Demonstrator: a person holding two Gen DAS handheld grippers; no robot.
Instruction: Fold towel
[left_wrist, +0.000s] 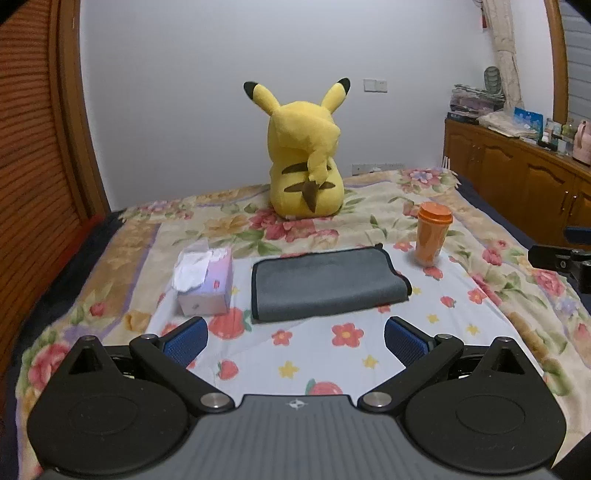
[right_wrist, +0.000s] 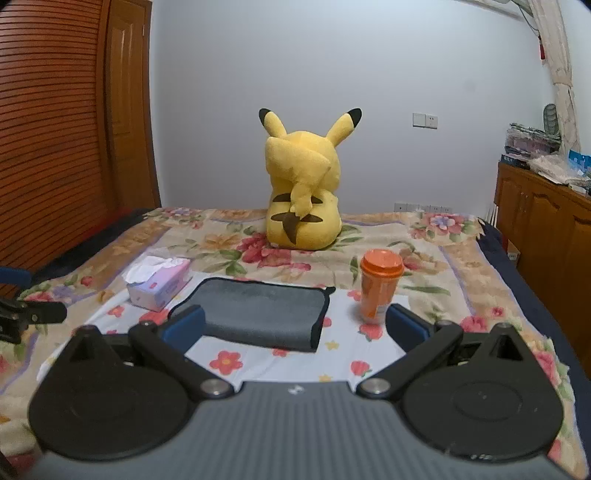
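Note:
A grey towel with black edging lies folded flat on the flowered bedspread, seen in the right wrist view as the same towel. My left gripper hovers just short of its near edge, open, blue pads wide apart with nothing between them. My right gripper is also open and empty, hanging over the towel's near right part. The right gripper's black body shows at the right edge of the left wrist view, and the left gripper's body at the left edge of the right wrist view.
A tissue box sits left of the towel and an orange lidded cup to its right. A yellow plush toy stands behind them. A wooden wardrobe flanks the left, a wooden cabinet the right.

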